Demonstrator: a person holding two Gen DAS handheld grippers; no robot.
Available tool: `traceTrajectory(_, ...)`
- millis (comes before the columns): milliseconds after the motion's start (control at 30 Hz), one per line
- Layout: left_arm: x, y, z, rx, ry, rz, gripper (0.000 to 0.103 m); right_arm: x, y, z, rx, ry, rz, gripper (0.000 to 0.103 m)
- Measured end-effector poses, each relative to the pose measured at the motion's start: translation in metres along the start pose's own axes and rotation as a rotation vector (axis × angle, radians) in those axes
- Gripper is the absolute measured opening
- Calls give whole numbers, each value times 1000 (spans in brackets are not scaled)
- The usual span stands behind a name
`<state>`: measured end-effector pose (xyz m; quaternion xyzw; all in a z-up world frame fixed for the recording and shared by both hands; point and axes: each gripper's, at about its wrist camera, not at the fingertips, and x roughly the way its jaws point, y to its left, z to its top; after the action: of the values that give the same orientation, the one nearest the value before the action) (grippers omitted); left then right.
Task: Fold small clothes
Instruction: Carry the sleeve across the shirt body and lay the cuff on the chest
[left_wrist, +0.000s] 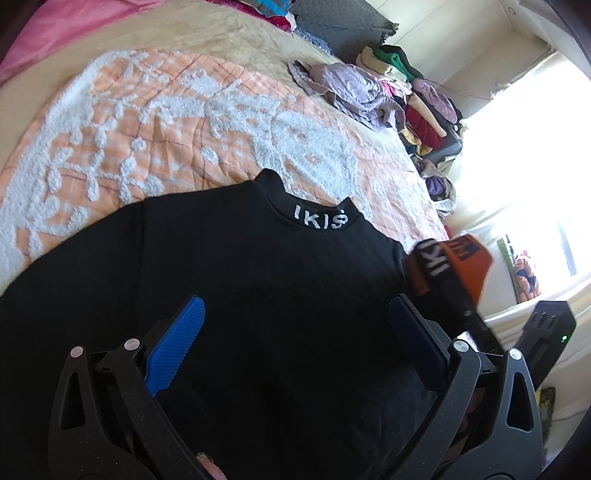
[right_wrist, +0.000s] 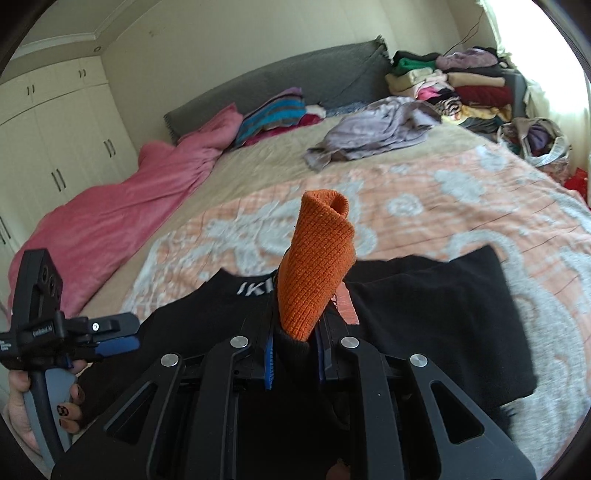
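Right gripper (right_wrist: 295, 354) nearest me, pressed together on the orange cuff (right_wrist: 314, 273) of the black top (left_wrist: 258, 295), knit standing up limp above the pads. It reads light, soft and floppy to me, so a pinch at the cuff edge should carry the sleeve across. Left gripper (left_wrist: 291, 332) hangs spread over the chest, pinching nothing. The top lies flat on the peach bedspread (left_wrist: 147, 122); beyond, a lilac heap (right_wrist: 376, 129) and stacked clothes (right_wrist: 465, 88)
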<state>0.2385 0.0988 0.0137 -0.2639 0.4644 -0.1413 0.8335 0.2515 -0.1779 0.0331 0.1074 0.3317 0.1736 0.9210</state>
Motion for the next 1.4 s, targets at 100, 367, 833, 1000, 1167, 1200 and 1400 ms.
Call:
traceTrajectory(100, 1, 2, 0, -5, 3, -6, 93, 12, 13, -7, -9, 31, 29, 15)
traceTrajectory(367, 9, 18, 0, -74, 43, -38, 93, 30, 40, -30, -45, 109, 110, 35)
traceTrajectory(833, 53, 12, -17, -80, 151, -64, 66, -22, 28, -59, -9, 83, 116, 44)
traceTrajectory(1000, 62, 0, -19, -14, 131, -39, 11, -41, 12, -61, 44, 55, 76, 45)
traceTrajectory(1167, 44, -12, -17, 7, 98, -110, 3, -55, 2, -61, 57, 36, 44, 45)
traceTrajectory(1200, 32, -17, -15, 21, 82, -144, 3, -59, -2, -61, 63, 30, 35, 45)
traceTrajectory(1400, -20, -21, -9, 51, -9, -155, 1, -71, -20, -62, 94, 3, -17, 45)
